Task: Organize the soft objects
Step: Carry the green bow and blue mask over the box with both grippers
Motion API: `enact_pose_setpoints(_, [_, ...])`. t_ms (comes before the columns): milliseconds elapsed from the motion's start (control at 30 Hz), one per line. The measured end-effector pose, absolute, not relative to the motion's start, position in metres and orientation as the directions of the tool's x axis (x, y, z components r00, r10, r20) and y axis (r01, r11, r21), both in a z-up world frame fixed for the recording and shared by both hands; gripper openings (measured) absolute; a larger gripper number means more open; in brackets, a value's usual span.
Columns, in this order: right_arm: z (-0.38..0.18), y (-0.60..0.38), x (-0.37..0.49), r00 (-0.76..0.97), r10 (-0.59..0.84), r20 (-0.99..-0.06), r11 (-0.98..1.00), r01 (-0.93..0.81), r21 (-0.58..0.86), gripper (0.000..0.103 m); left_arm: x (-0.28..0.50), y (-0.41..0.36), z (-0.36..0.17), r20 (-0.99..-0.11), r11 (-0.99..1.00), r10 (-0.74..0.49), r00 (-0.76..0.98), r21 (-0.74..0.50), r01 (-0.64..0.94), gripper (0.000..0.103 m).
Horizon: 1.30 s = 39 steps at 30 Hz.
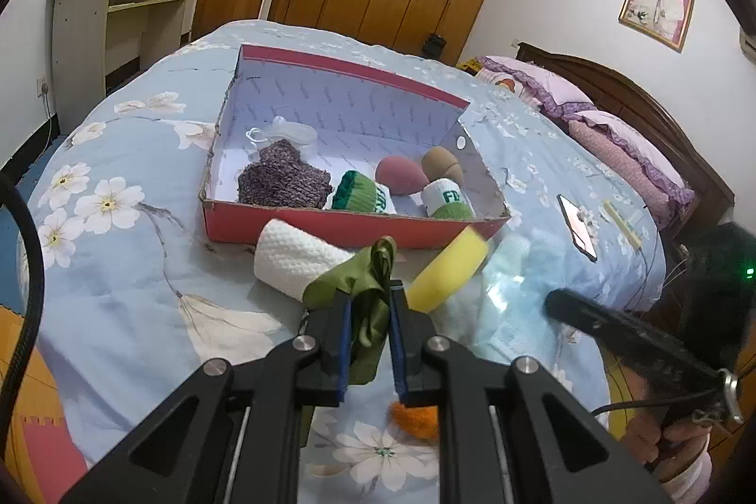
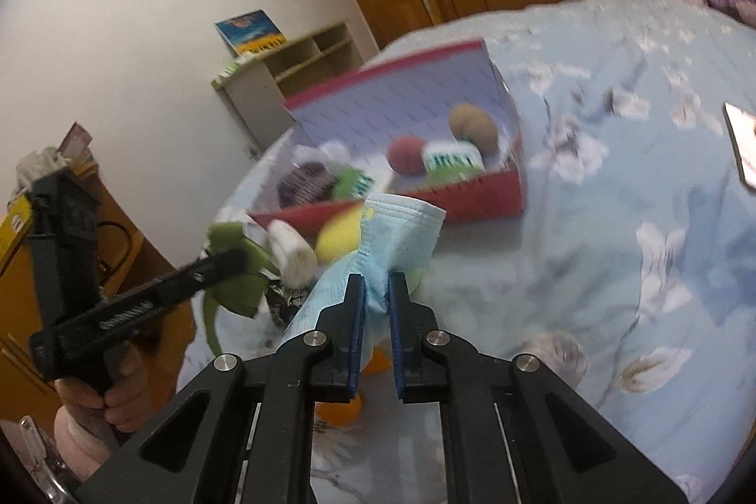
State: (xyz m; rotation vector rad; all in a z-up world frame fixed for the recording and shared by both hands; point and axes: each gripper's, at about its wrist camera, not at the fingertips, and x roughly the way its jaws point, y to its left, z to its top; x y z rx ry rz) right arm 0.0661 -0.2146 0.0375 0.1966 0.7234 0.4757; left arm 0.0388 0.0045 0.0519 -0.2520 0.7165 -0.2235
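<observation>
Left wrist view: the left gripper (image 1: 368, 305) is pinching a green satin cloth (image 1: 366, 291) between its blue pads, the fabric bunched above and hanging below the jaws. Just beyond it on the bed (image 1: 118, 268) lie a rolled white towel (image 1: 295, 263) to the left and a yellow sponge (image 1: 449, 270) to the right, both just in front of the near wall of the red box (image 1: 330, 227). Inside the box sit a purple knitted piece (image 1: 283, 180), two green-and-white socks (image 1: 361, 192), a pink makeup sponge (image 1: 401, 175), a tan makeup sponge (image 1: 442, 164) and a clear item at the far left, too indistinct to identify. An orange object (image 1: 416, 419) shows partly under the gripper. A phone (image 1: 576, 225) lies on the bed to the right of the box.

Right wrist view: the right gripper (image 2: 375, 291) is pinching a light blue face mask (image 2: 387, 234), held clear of the bed, near the red box's near wall. This view is motion-blurred. The left gripper appears at left with the green cloth in its jaws.
</observation>
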Motion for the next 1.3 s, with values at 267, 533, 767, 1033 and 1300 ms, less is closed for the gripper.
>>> enact_pose_setpoints(267, [0.057,-0.208,0.057,0.674,0.494,-0.549,0.87,-0.386,0.308,0.011,0.032,0.006,0.063,-0.593,0.945,-0.29,0.751,-0.301,0.127,0.014])
enact_pose_setpoints(533, [0.076,-0.201,0.056,0.694,0.497,-0.522,0.867,-0.419,0.269,0.011,0.03,0.007,0.084,-0.558,0.949,-0.276,0.782,-0.286,0.131,0.014])
enact_pose_setpoints(767, [0.093,-0.193,0.06,0.714,0.494,-0.496,0.868,-0.439,0.233,0.011,0.031,0.008,0.104,-0.524,0.954,-0.264,0.809,-0.262,0.142,0.014])
enact_pose_setpoints(1033, [0.104,-0.188,0.067,0.727,0.493,-0.478,0.868,-0.448,0.214,0.011,0.037,0.01,0.123,-0.503,0.962,-0.246,0.828,-0.234,0.143,0.014])
enact_pose_setpoints(1300, [0.113,-0.186,0.085,0.741,0.483,-0.466,0.873,-0.447,0.195,0.011,0.059,0.006,0.132,-0.51,0.968,-0.232,0.828,-0.208,0.143,0.014])
